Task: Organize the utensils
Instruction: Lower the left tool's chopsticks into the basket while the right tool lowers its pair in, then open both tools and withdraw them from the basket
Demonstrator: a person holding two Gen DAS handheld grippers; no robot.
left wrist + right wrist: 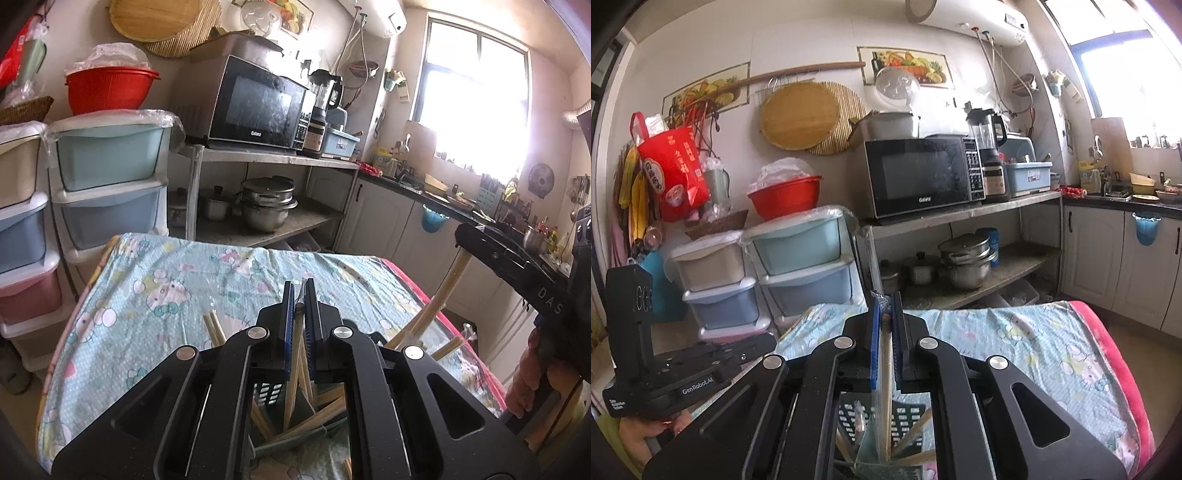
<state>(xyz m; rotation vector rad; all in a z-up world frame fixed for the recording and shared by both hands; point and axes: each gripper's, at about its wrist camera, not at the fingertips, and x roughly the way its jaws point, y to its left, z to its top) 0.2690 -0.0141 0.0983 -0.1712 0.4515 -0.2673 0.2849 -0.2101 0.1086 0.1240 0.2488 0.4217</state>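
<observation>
My left gripper (300, 295) is shut on a wooden chopstick (293, 373) that runs down into a dark perforated utensil holder (267, 393) with several chopsticks in it. My right gripper (885, 308) is shut on a plastic-wrapped pair of chopsticks (884, 391) held upright over the same holder (908, 415). In the left wrist view the right gripper's body (509, 258) shows at the right, with its chopsticks (448, 291) angling down to the holder. More chopsticks (214, 326) stick up on the left.
The holder stands on a table covered with a light blue cartoon cloth (155, 288) with a pink edge (1115, 354). Behind are plastic drawer units (798, 266), a metal shelf with a microwave (923, 177) and pots (964, 266), and a kitchen counter (443, 199).
</observation>
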